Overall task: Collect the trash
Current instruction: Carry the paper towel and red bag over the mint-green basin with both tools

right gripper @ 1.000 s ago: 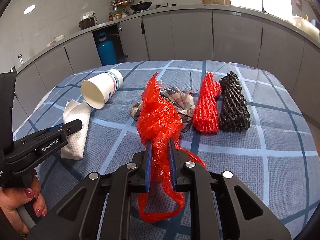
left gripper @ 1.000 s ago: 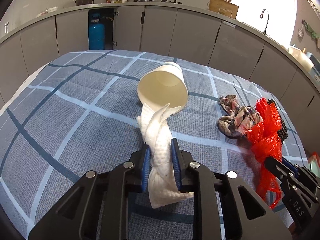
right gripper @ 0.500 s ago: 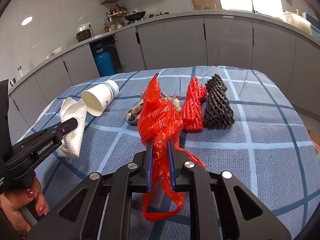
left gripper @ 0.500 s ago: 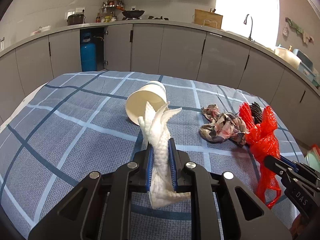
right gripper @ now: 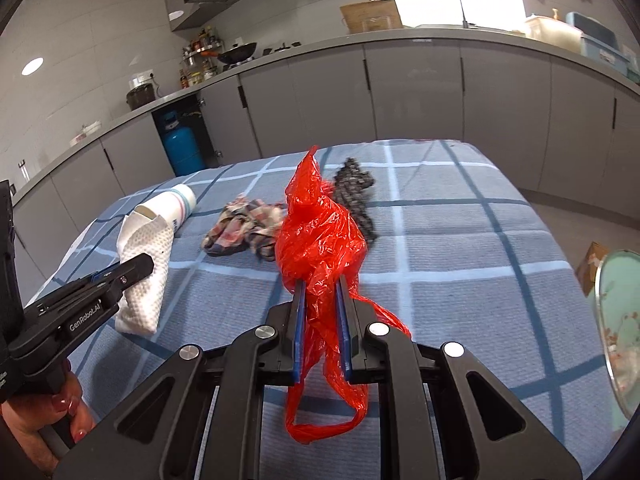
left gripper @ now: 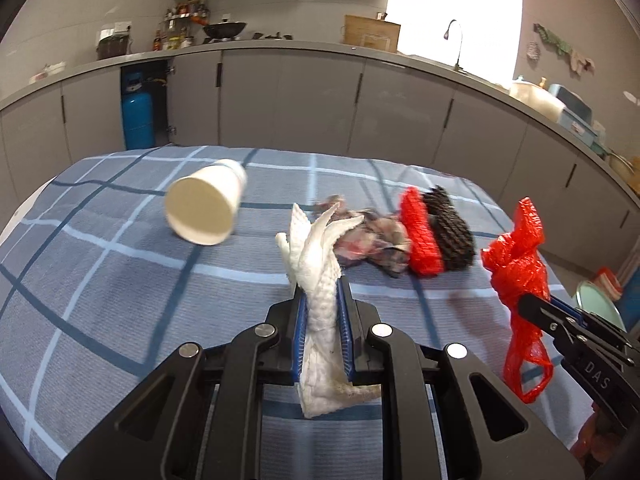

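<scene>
My left gripper [left gripper: 322, 292] is shut on a crumpled white paper towel [left gripper: 318, 280], lifted off the blue checked tablecloth [left gripper: 100, 288]. My right gripper [right gripper: 320, 284] is shut on a red plastic bag [right gripper: 320, 236], which hangs below the jaws; the same red plastic bag [left gripper: 518, 264] shows at the right of the left wrist view. A white paper cup [left gripper: 204, 208] lies on its side on the cloth. A crumpled checked rag [right gripper: 244, 228], a red mesh net [left gripper: 418, 236] and a black mesh net [left gripper: 450, 232] lie beside each other further right.
Grey kitchen cabinets [left gripper: 300, 100] ring the table, with a blue gas cylinder [left gripper: 138, 120] in an open bay. A pale green round bin [right gripper: 620, 328] stands off the table's right edge. A person's hand [right gripper: 48, 420] holds the left gripper's handle.
Both grippers have drawn back and a little up from the table, carrying the paper towel and the red bag; the towel's tip has come away from the cup's mouth.
</scene>
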A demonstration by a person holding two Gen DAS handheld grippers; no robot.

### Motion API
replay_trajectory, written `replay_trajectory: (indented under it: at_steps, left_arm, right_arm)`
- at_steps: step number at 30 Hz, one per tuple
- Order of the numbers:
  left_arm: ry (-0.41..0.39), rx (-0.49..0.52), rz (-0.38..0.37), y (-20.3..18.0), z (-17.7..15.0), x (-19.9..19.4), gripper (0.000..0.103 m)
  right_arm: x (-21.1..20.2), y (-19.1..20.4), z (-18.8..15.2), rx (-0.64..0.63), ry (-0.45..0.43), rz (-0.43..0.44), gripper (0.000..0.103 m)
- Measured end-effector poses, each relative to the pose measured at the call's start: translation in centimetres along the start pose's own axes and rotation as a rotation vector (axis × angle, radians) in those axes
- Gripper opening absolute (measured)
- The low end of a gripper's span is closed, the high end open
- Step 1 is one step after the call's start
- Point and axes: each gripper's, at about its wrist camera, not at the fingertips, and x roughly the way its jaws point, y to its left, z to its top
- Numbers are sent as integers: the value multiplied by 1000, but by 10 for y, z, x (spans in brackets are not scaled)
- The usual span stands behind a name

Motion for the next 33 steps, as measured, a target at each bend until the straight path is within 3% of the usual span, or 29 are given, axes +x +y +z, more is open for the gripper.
replay_trajectory:
  at_steps: [21,33]
  left_arm:
    - [9,162,-214,-149,-15,-2,15]
    - [9,289,-344,-254,-24,-8,15]
  right_arm:
    - [-74,-116,-10,102,-80,-178,15]
    - [-116,-193,-23,194,-134,-340,15]
